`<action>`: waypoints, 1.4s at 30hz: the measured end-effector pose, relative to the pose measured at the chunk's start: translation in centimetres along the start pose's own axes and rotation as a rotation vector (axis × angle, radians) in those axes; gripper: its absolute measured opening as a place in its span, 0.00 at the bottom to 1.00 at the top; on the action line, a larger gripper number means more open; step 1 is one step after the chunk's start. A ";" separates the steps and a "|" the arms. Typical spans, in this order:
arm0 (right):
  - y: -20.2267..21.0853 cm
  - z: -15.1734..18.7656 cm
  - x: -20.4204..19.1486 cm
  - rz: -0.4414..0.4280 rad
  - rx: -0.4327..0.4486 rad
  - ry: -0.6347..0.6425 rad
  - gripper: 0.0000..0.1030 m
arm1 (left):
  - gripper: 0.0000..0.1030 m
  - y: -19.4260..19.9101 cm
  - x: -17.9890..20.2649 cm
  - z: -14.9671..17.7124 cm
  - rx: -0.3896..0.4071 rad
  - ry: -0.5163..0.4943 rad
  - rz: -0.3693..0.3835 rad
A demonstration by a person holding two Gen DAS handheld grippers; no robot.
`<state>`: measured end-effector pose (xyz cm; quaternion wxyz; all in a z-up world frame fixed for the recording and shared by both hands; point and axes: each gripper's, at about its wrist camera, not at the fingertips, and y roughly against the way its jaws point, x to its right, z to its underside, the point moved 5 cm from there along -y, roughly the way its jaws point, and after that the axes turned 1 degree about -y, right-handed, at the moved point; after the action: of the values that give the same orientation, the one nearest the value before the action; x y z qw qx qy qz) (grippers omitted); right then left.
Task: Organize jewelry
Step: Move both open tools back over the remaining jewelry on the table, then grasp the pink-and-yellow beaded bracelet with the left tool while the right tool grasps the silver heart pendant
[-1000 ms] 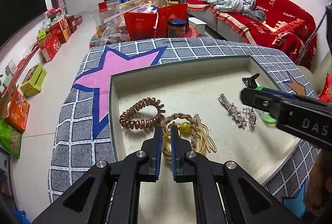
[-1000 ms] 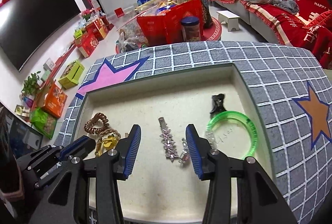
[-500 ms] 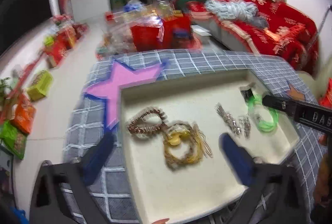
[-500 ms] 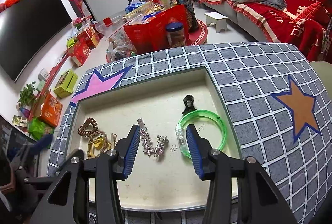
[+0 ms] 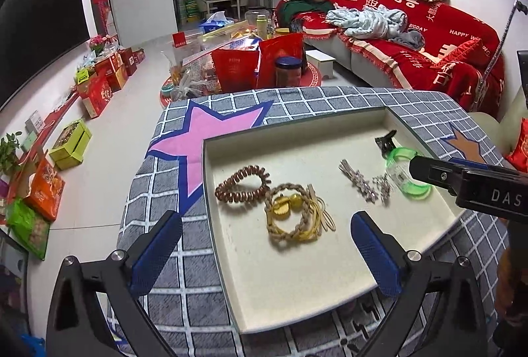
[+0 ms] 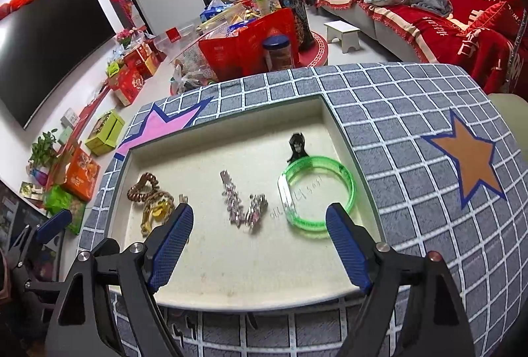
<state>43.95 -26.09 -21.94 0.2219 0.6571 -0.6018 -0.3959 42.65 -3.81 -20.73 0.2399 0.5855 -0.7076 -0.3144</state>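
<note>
Jewelry (image 5: 298, 211) on cream tray (image 5: 297, 284)

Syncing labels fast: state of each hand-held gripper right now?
Left hand-held gripper: open wide, holding nothing, above the yellow bracelets.
Right hand-held gripper: jaws opening, nothing between them, above the rhinestone clips.

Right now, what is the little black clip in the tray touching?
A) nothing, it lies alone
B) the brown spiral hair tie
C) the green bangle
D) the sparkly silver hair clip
C: the black clip lies at the far edge of the green bangle, its tip against the ring, well apart from the silver hair clip and the brown spiral hair tie.
</note>
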 end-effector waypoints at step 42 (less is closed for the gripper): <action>9.7 18.8 3.2 0.053 -0.141 0.150 0.82 | 1.00 5.8 6.3 13.8 -0.168 -0.111 0.118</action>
<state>23.05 -27.44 -26.37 0.3224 0.6516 -0.5713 -0.3809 27.67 -7.00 -26.20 0.2669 0.5023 -0.7242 -0.3899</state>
